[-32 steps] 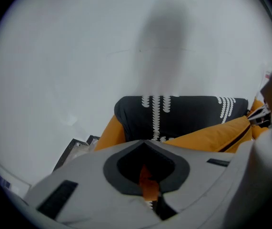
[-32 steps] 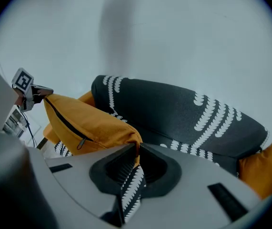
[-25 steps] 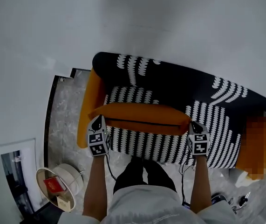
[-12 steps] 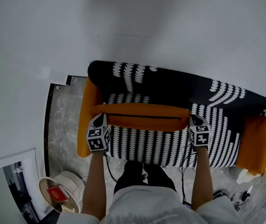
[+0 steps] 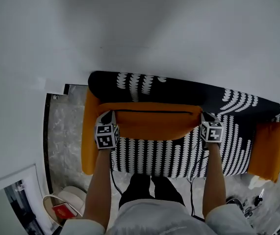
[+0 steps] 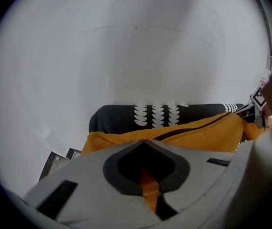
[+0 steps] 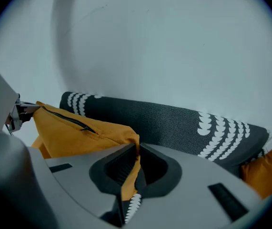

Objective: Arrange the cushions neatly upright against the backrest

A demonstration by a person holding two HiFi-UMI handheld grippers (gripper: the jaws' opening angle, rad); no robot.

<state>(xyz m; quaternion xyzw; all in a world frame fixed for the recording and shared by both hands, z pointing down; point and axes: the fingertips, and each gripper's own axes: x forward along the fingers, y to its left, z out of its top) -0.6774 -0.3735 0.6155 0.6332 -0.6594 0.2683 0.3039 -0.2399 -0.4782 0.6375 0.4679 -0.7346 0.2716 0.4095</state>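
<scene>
Orange cushion gripped at both ends by the backrest

The black fabric sofa (image 5: 179,89) with white scalloped stripes runs from 9 to 3 o'clock in the head view (an orange side cushion (image 5: 267,151) sits at its 3 o'clock end). The long orange zipped cushion (image 5: 154,124) lies across the seat by the backrest. The left gripper (image 5: 108,116) pinches its 9 o'clock corner, jaws nearly together on the fabric. The right gripper (image 5: 204,116) clamps the 3 o'clock corner, its jaws slightly wider.
</scene>
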